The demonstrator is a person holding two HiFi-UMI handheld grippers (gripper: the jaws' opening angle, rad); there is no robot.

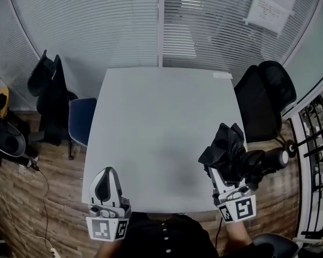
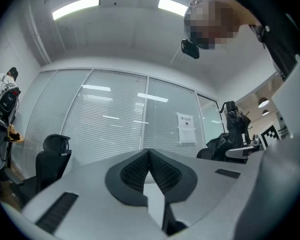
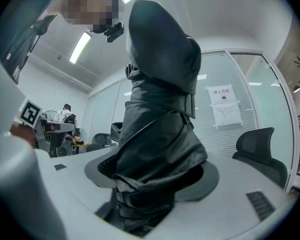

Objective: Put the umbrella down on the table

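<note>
The right gripper [image 1: 226,172] squeezes the folded black umbrella [image 1: 230,150] between its 2 jaws. The left gripper [image 1: 108,174] is pressed shut with nothing in it. The umbrella is held over the near right corner of the grey table [image 1: 161,117]. A black chair [image 1: 266,93] stands beside that edge.

The table [image 1: 161,117] lies open across its top (chairs [image 1: 266,98] stand beside both side edges).
</note>
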